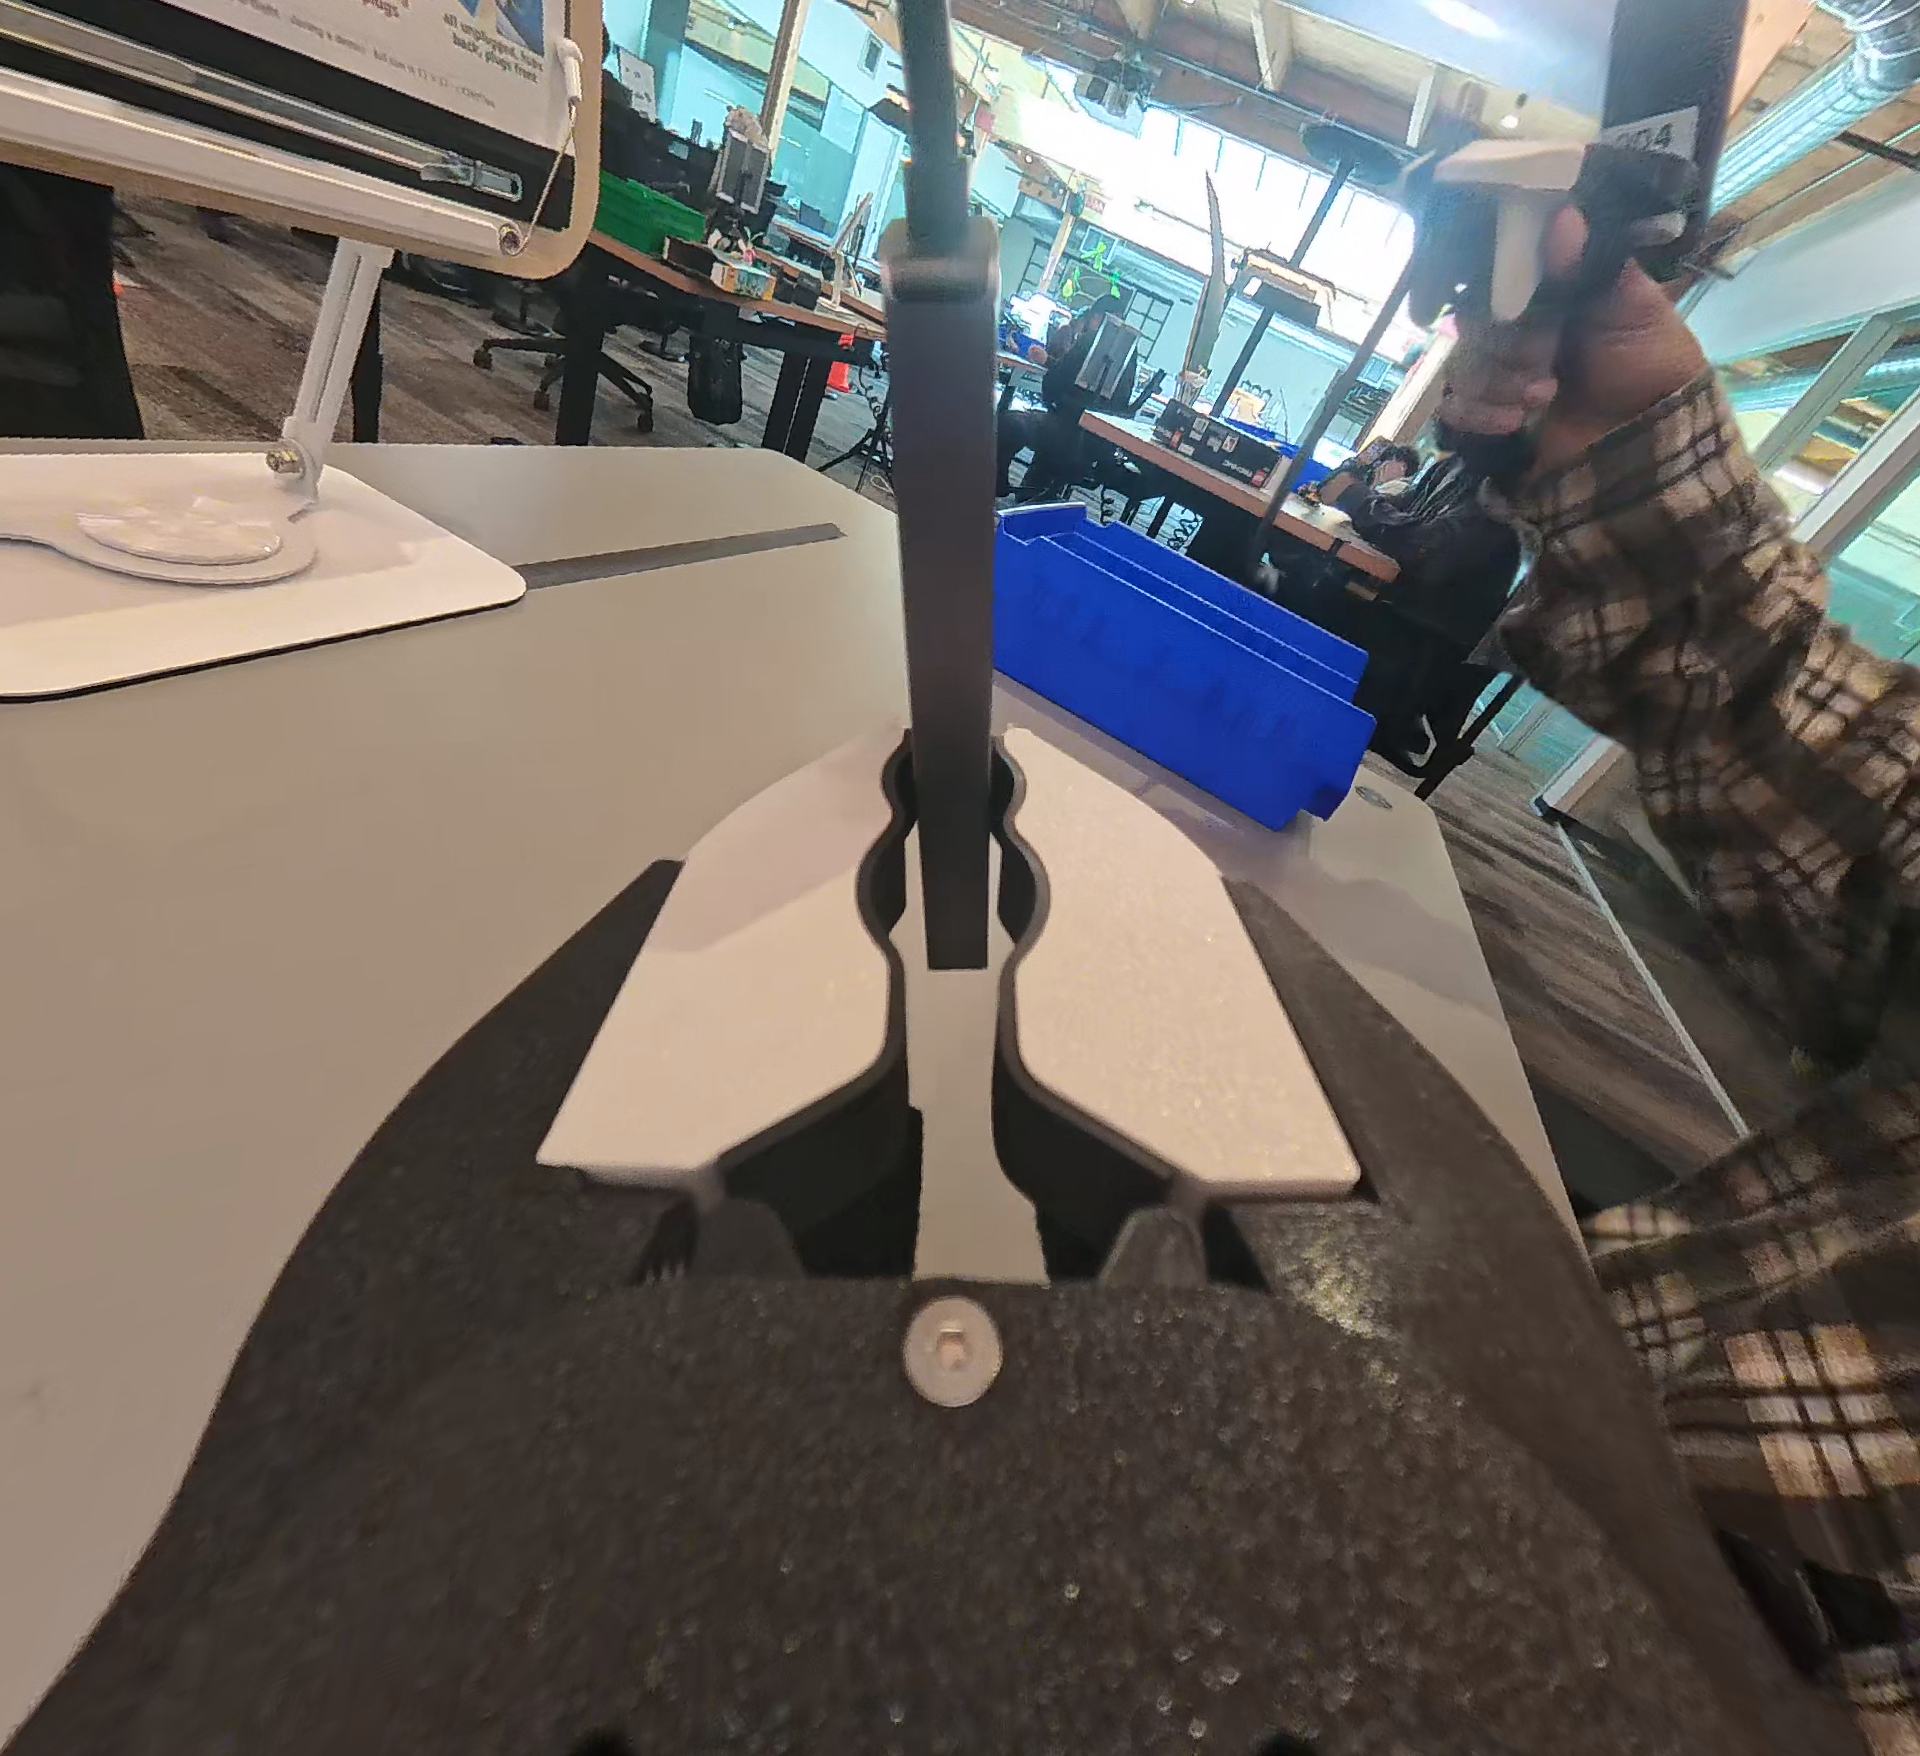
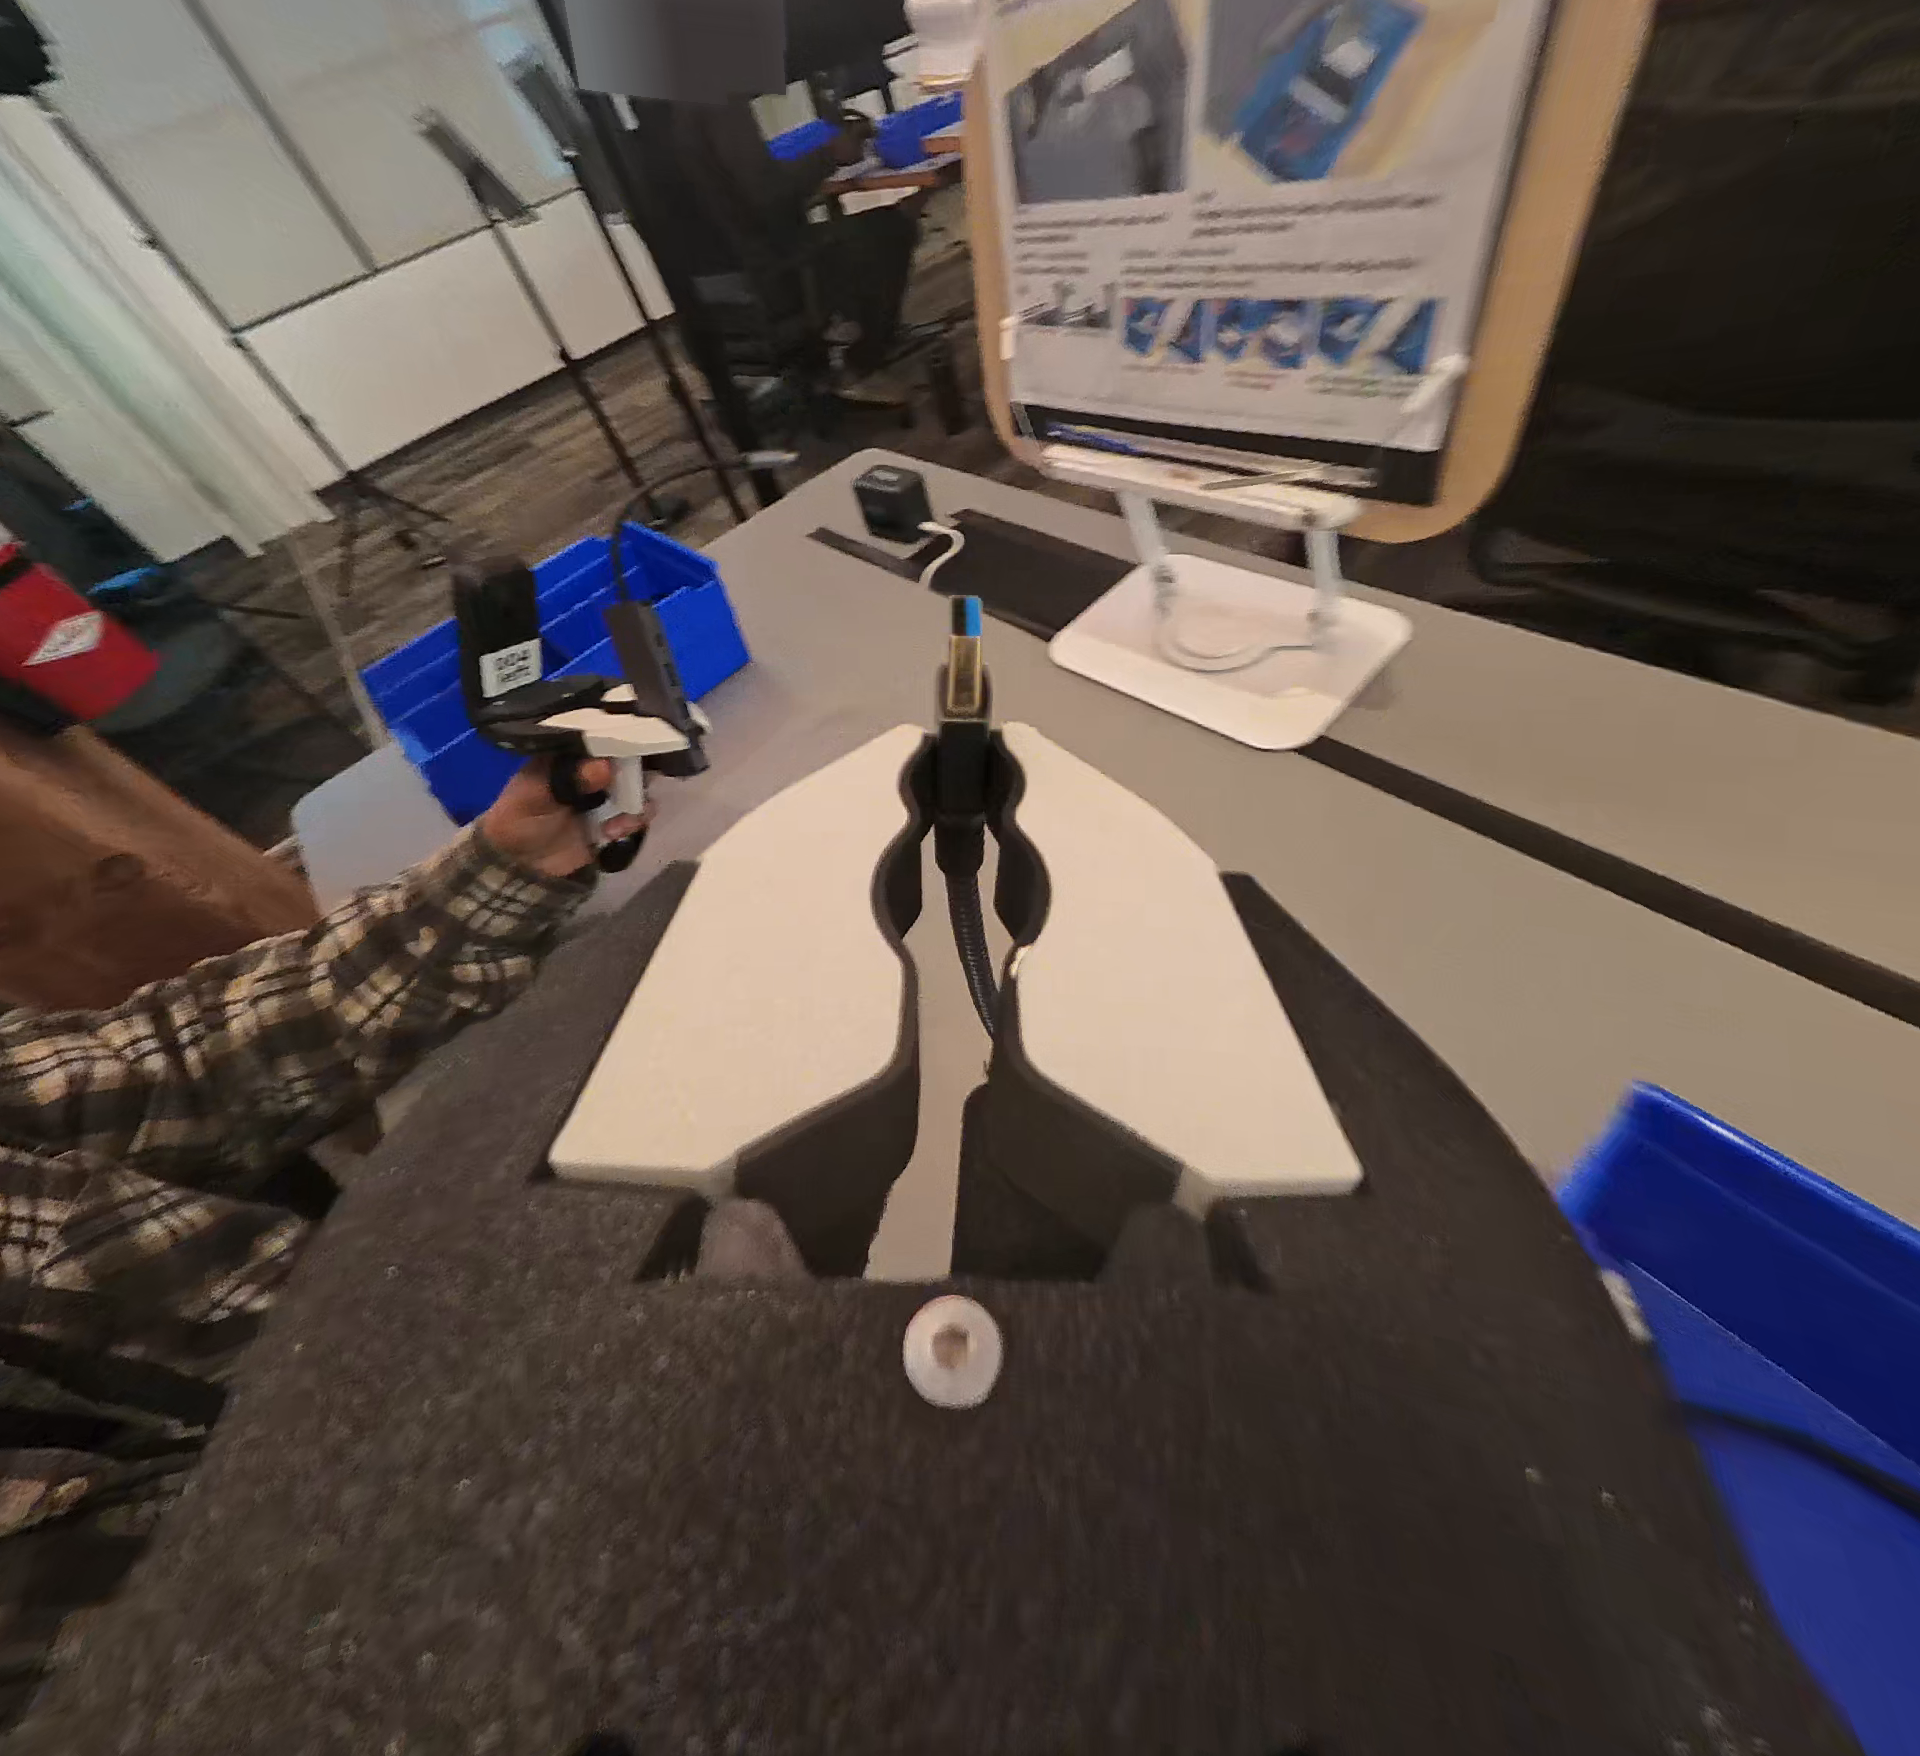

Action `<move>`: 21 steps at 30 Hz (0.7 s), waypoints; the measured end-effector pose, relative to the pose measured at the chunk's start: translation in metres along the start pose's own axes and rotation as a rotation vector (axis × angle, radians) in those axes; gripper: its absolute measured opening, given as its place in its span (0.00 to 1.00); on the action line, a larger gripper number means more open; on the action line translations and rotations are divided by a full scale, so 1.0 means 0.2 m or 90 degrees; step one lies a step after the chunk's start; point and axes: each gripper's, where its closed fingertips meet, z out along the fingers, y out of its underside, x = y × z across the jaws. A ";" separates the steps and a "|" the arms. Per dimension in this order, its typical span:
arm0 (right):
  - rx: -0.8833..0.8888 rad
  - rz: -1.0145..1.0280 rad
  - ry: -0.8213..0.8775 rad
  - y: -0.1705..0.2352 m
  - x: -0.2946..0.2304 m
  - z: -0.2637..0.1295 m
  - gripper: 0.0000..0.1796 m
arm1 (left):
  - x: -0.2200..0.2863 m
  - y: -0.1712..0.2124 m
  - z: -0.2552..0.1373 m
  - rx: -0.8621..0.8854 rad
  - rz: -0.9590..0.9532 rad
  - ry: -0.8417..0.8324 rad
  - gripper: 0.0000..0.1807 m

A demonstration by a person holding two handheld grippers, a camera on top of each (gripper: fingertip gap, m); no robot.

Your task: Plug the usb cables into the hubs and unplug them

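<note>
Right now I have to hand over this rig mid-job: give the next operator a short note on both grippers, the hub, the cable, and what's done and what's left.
Left gripper: shut on the dark grey hub, held upright above the grey table, its own cable rising from the top.
Right gripper: shut on the USB plug, blue-tipped connector pointing forward, braided cable trailing back between the fingers.
Blue bin sits at the table's far edge, near the left gripper.
Done: hub and plug both picked up.
Left: the two are apart, not mated. Bring them together, line up a port, insert, then unplug.
</note>
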 end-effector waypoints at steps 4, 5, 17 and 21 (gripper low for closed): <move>0.004 -0.003 0.068 -0.07 0.12 -0.21 0.04 | -0.01 0.01 0.00 -0.007 0.013 -0.014 0.06; 0.008 0.001 0.077 -0.08 0.15 -0.25 0.04 | -0.01 0.01 0.00 -0.011 0.019 -0.018 0.06; 0.016 0.038 0.142 -0.05 0.35 -0.45 0.04 | -0.02 0.05 0.02 -0.034 0.039 -0.029 0.06; 0.014 0.047 0.152 -0.04 0.39 -0.46 0.04 | -0.02 0.04 0.01 -0.031 0.038 -0.029 0.06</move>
